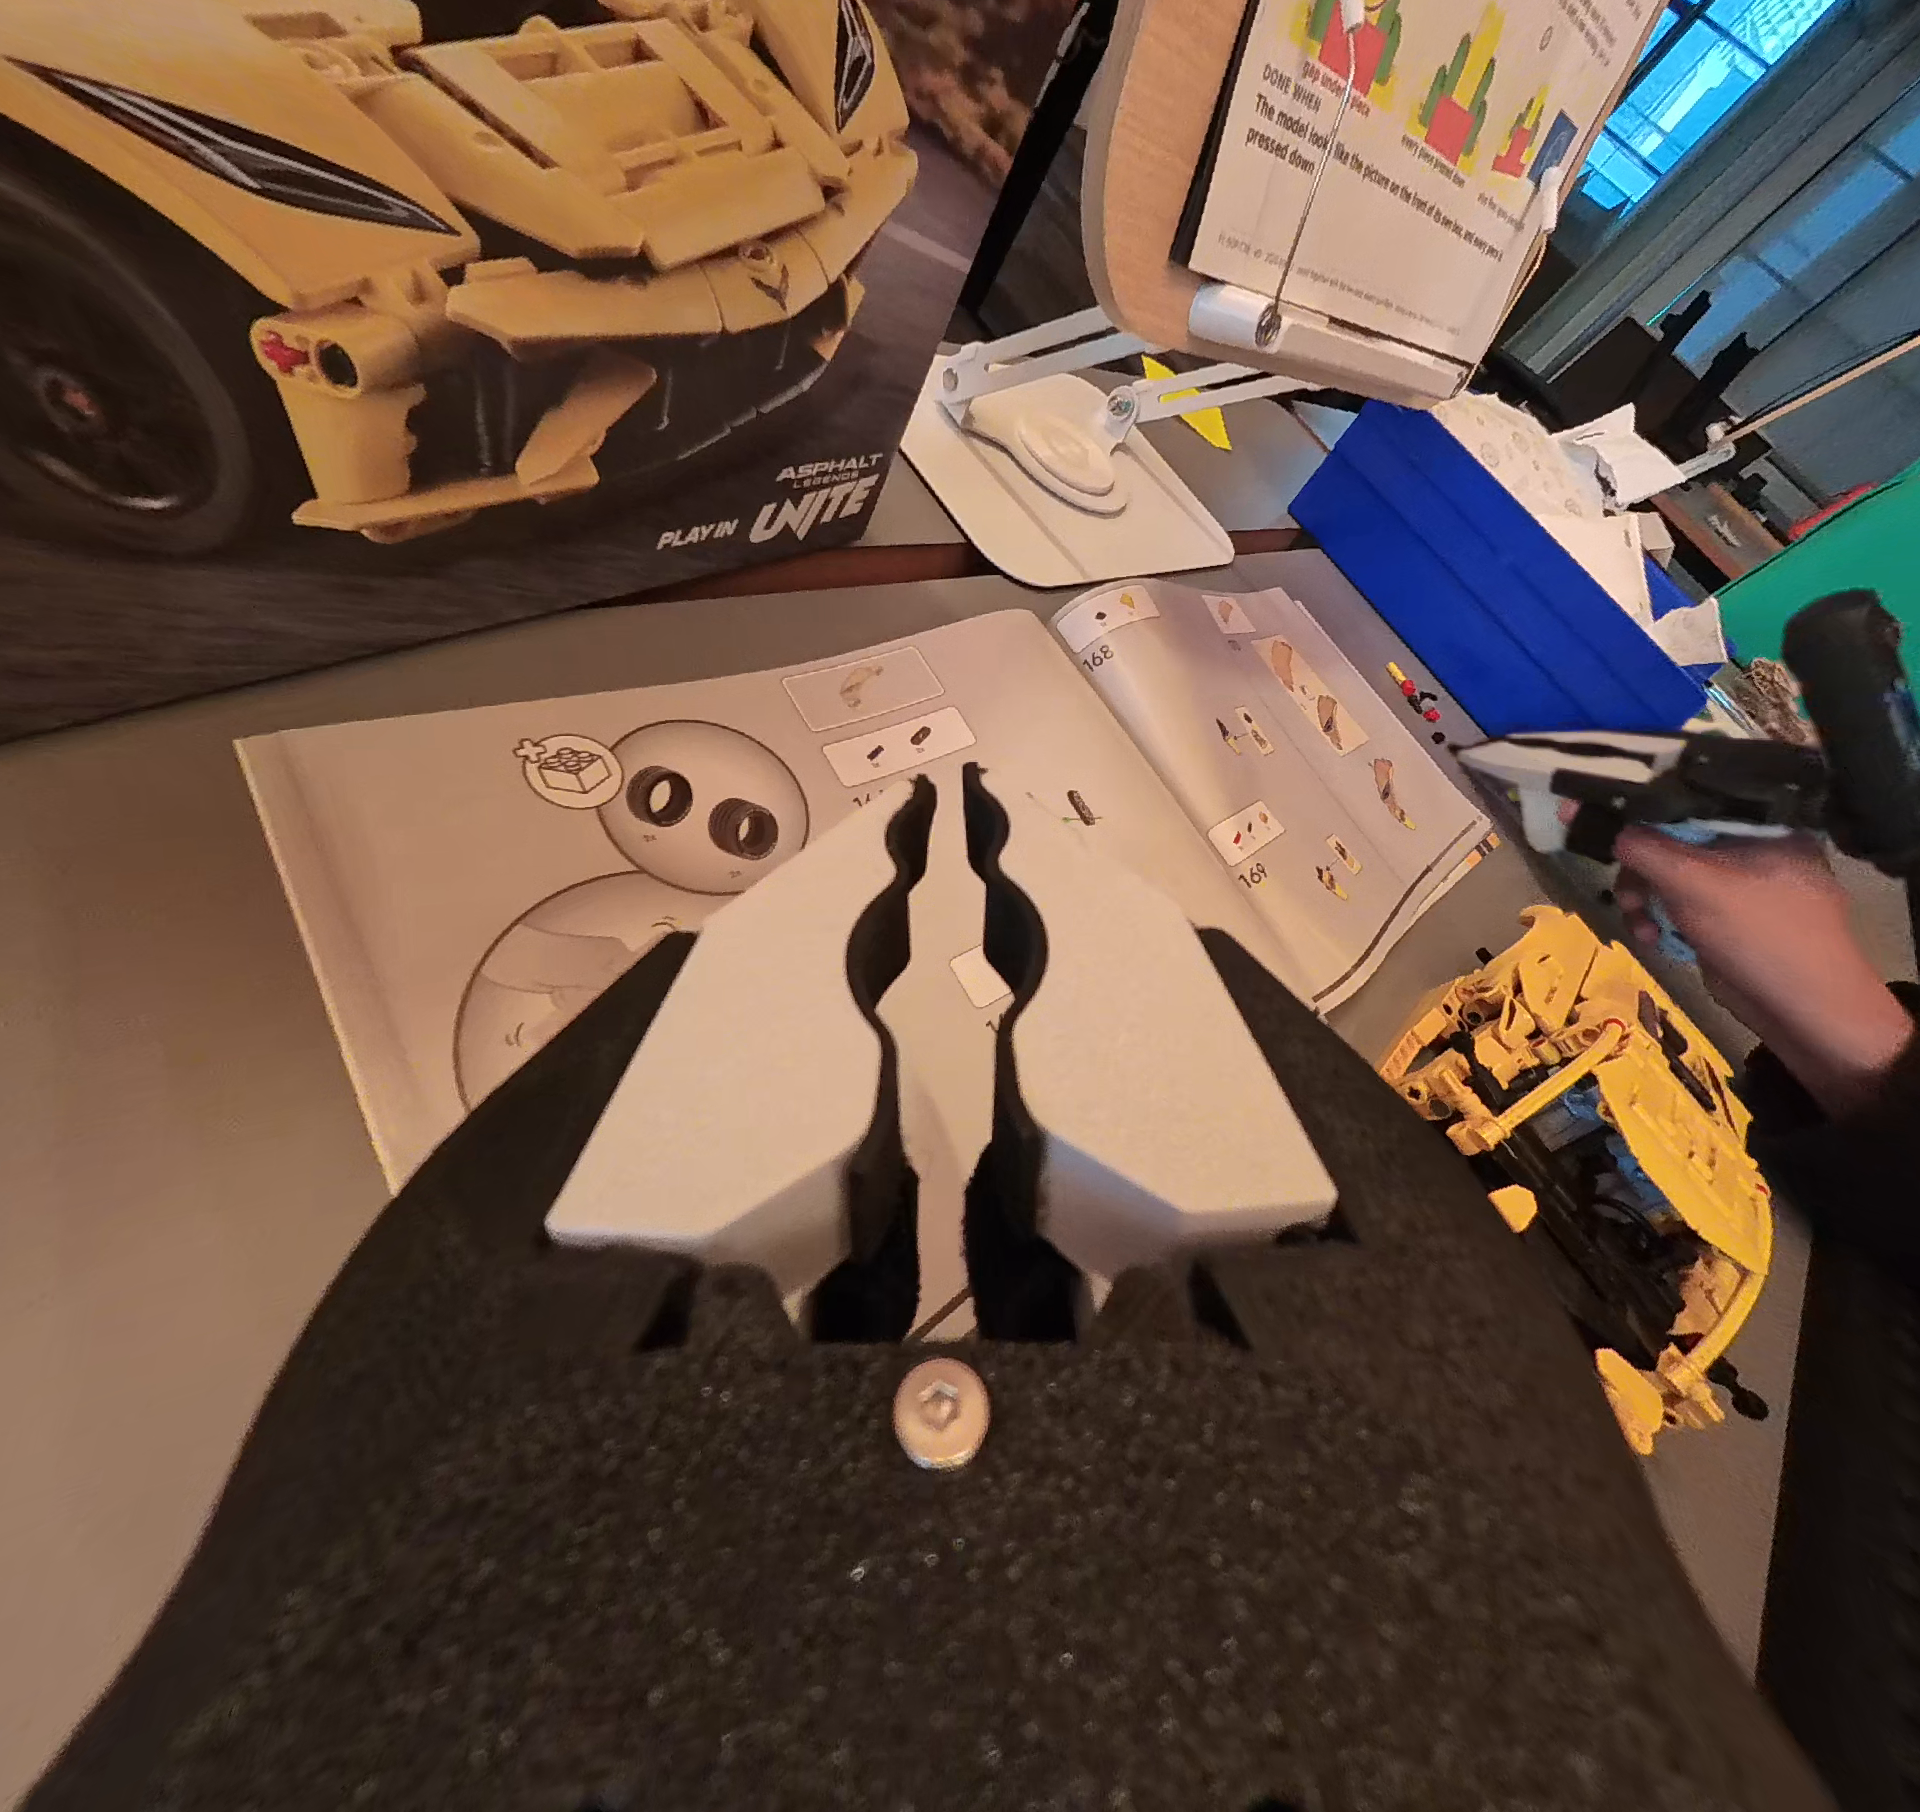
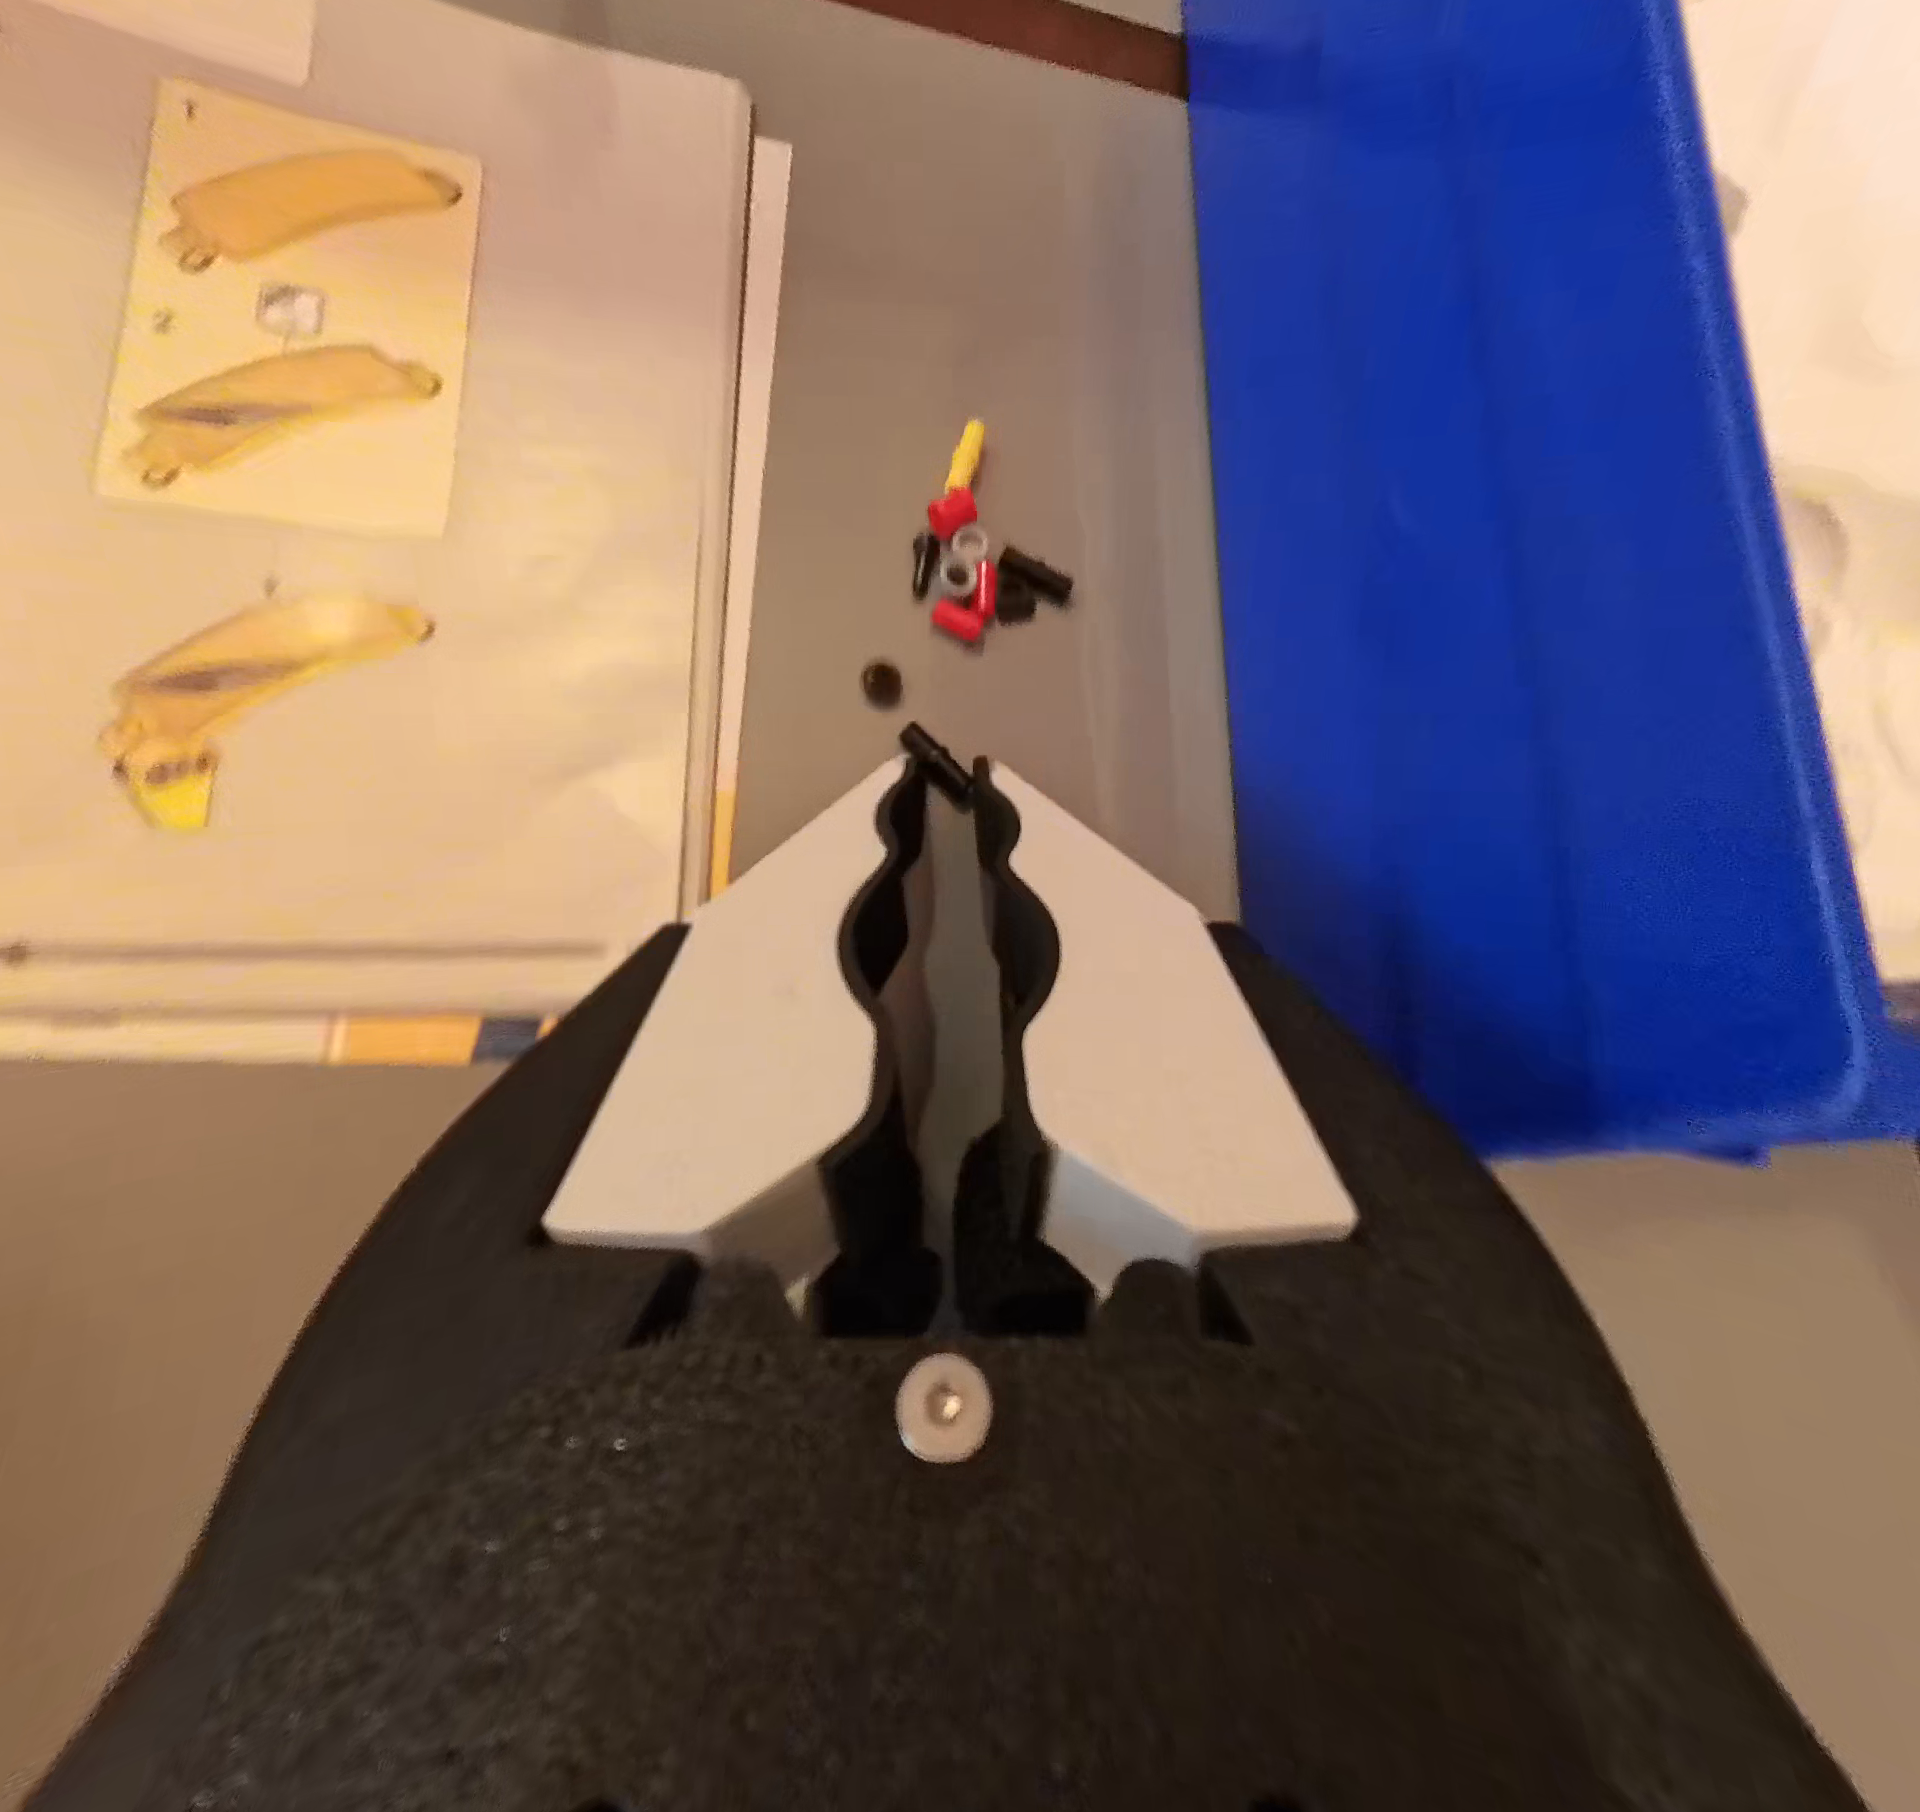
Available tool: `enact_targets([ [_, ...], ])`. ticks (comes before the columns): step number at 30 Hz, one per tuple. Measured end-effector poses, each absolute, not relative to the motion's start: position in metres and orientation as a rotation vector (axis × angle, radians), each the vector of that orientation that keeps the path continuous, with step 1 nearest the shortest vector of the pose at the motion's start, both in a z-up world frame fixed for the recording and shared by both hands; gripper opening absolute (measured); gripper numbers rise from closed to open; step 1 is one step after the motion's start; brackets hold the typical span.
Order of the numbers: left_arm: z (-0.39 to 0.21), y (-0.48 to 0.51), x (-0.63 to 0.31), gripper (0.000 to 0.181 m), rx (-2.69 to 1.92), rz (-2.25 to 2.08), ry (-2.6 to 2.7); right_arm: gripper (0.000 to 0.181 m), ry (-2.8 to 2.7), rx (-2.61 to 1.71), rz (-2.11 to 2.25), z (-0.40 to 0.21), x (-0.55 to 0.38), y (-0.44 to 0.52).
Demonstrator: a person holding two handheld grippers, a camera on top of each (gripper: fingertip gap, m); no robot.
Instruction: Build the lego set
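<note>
While the left gripper [image 1: 945,786] hangs over the open instruction booklet [image 1: 727,827] with a narrow gap between its fingers and nothing in them, the right gripper [image 2: 943,770] has its fingers pinched on a small black pin [image 2: 938,763] at the very tips, just above the grey table [image 2: 1039,308]. Just beyond lies a little heap of red, black, grey and yellow pieces [image 2: 977,557], between the booklet and a blue bin [image 2: 1455,515]. Seen from the left wrist, the half-built yellow car [image 1: 1590,1139] sits on the table right of the booklet, near the person's hand [image 1: 1745,921], and the set's box [image 1: 416,235] stands behind.
</note>
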State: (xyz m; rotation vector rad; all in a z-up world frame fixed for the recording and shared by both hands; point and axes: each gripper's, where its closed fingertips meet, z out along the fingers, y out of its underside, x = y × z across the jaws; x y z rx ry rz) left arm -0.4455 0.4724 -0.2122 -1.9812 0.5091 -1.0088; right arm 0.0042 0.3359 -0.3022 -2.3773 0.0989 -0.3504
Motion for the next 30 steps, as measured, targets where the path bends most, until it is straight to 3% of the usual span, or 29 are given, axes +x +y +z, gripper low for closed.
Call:
enact_targets([
  [5,-0.209,0.473,-0.448,0.005,-1.969,-1.013,0.501,0.016,0.121,-2.378,-0.415,-0.300,0.013,0.345],
  [13,-0.207,0.471,-0.446,0.005,-1.964,-1.033,0.500,0.016,0.148,-2.313,-0.353,-0.289,0.002,0.276],
  [24,-0.204,0.472,-0.447,0.005,-1.954,-1.036,0.491,0.001,0.195,-2.338,-0.341,-0.303,0.014,0.314],
  [30,-0.203,0.470,-0.445,0.005,-1.952,-1.041,0.501,0.010,0.183,-2.309,-0.294,-0.294,0.007,0.322],
])
